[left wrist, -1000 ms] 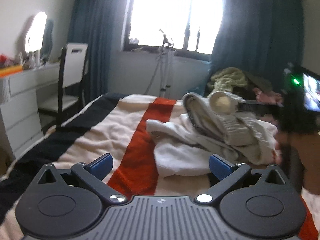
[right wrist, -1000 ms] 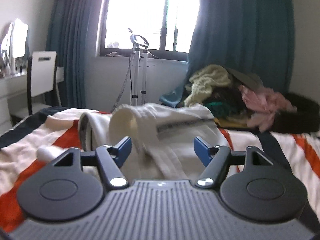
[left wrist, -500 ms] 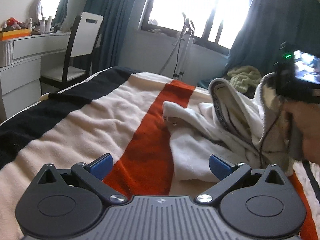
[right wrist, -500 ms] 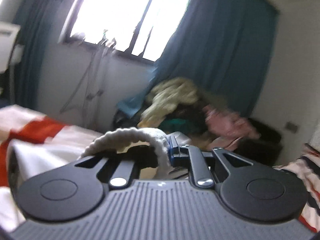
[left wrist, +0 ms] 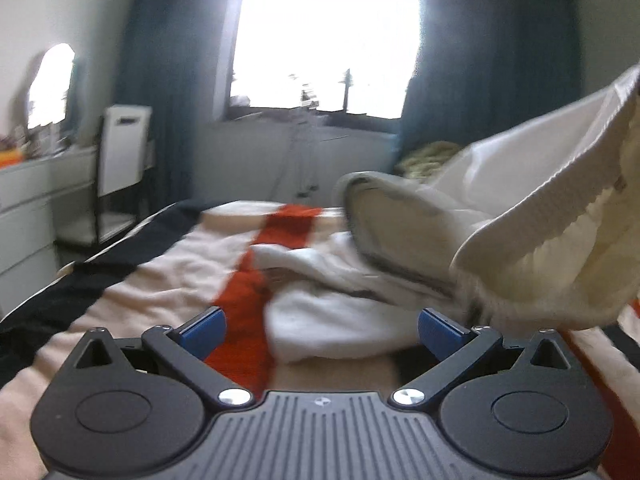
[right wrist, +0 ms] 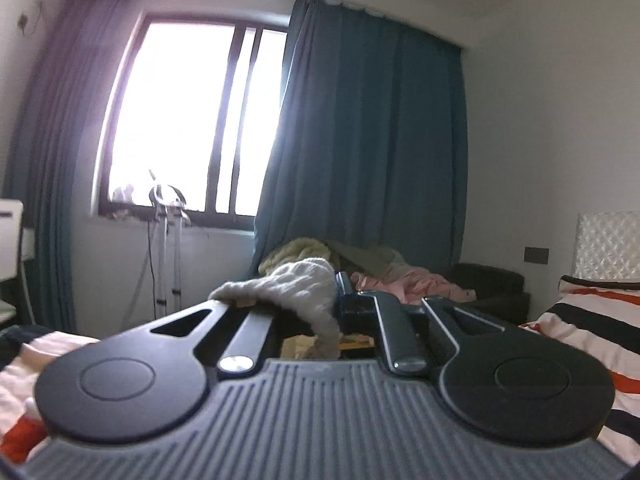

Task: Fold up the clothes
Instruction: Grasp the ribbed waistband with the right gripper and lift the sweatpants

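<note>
A white sweater with a ribbed hem (left wrist: 532,216) lies crumpled on the striped bed cover (left wrist: 160,280), one part lifted up and to the right. My left gripper (left wrist: 320,326) is open and empty, low over the bed just in front of the sweater's near edge. My right gripper (right wrist: 334,304) is shut on the sweater's knit hem (right wrist: 296,284), which drapes over its fingers and is held raised above the bed.
A pile of other clothes (right wrist: 360,264) lies by the blue curtain (right wrist: 360,140) under the window. A white chair (left wrist: 120,148) and a dresser (left wrist: 28,208) stand left of the bed. A garment steamer stand (right wrist: 168,240) is at the window. A striped pillow (right wrist: 592,320) lies at right.
My right gripper has lifted the pinched hem higher and turned toward the curtain. The sweater's raised part now hangs across the right of the left wrist view. My left gripper stays open.
</note>
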Tool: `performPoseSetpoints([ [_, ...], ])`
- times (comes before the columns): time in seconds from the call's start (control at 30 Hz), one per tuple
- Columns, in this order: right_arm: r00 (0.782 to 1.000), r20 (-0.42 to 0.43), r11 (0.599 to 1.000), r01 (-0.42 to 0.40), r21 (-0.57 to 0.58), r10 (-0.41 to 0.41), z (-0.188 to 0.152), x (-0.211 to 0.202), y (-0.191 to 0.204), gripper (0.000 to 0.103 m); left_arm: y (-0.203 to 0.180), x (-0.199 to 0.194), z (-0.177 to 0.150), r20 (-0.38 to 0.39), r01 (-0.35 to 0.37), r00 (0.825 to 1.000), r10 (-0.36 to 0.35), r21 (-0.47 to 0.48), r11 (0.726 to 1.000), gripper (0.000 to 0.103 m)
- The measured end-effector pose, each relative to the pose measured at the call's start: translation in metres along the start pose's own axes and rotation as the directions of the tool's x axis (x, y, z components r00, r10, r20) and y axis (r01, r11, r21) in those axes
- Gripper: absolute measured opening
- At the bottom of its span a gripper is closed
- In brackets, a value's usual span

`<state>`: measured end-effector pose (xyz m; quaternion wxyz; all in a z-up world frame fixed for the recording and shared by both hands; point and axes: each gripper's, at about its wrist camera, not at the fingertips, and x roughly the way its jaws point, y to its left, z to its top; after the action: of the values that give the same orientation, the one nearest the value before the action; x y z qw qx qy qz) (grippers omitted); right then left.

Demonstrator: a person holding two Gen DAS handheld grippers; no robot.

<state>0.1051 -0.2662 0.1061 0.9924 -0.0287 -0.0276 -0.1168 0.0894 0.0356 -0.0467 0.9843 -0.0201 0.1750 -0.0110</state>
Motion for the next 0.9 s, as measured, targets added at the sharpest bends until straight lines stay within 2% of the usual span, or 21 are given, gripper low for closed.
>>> performPoseSetpoints([
  [0.1,0.999,0.010,0.999,-0.031,0.025,0.031,-0.003,-0.045,-0.026,0.011,-0.023,-0.024,-0.007,0.016,0.128,0.991,-0.130,0.097,0.987,0.103],
  [0.23,0.998,-0.005,0.998,-0.062,0.027,0.062,-0.021,-0.088,-0.057,0.011,-0.053,-0.060,-0.018,-0.004,0.256,0.964,-0.265,0.274,0.927,0.103],
  [0.3,0.998,-0.020,0.997,-0.066,0.030,0.066,-0.035,-0.102,-0.071,0.012,-0.066,-0.074,-0.024,-0.013,0.292,0.952,-0.307,0.350,0.890,0.103],
  [0.4,0.994,-0.087,0.991,-0.052,0.123,0.063,-0.054,-0.105,-0.097,0.012,-0.085,-0.090,-0.034,-0.043,0.331,0.936,-0.349,0.443,0.833,0.103],
  [0.5,0.989,-0.140,0.977,-0.026,0.210,0.056,-0.069,-0.100,-0.117,0.012,-0.102,-0.095,-0.045,-0.094,0.369,0.923,-0.372,0.484,0.793,0.103],
  [0.63,0.983,-0.177,0.973,-0.003,0.229,0.045,-0.083,-0.095,-0.124,0.012,-0.126,-0.091,-0.056,-0.142,0.372,0.926,-0.350,0.508,0.777,0.103],
  [0.73,0.979,-0.201,0.970,0.014,0.241,0.036,-0.091,-0.090,-0.129,0.012,-0.136,-0.093,-0.061,-0.098,0.326,0.939,-0.329,0.553,0.767,0.103],
  [0.77,0.978,-0.205,0.968,0.022,0.250,0.031,-0.092,-0.088,-0.130,0.012,-0.137,-0.098,-0.063,-0.074,0.319,0.939,-0.337,0.560,0.765,0.103],
  [0.83,0.977,-0.212,0.963,0.036,0.267,0.022,-0.094,-0.085,-0.133,0.012,-0.136,-0.107,-0.063,-0.042,0.345,0.920,-0.389,0.554,0.758,0.103],
  [0.9,0.976,-0.219,0.959,0.049,0.278,0.014,-0.096,-0.084,-0.136,0.012,-0.137,-0.112,-0.062,-0.047,0.373,0.908,-0.417,0.543,0.752,0.103],
])
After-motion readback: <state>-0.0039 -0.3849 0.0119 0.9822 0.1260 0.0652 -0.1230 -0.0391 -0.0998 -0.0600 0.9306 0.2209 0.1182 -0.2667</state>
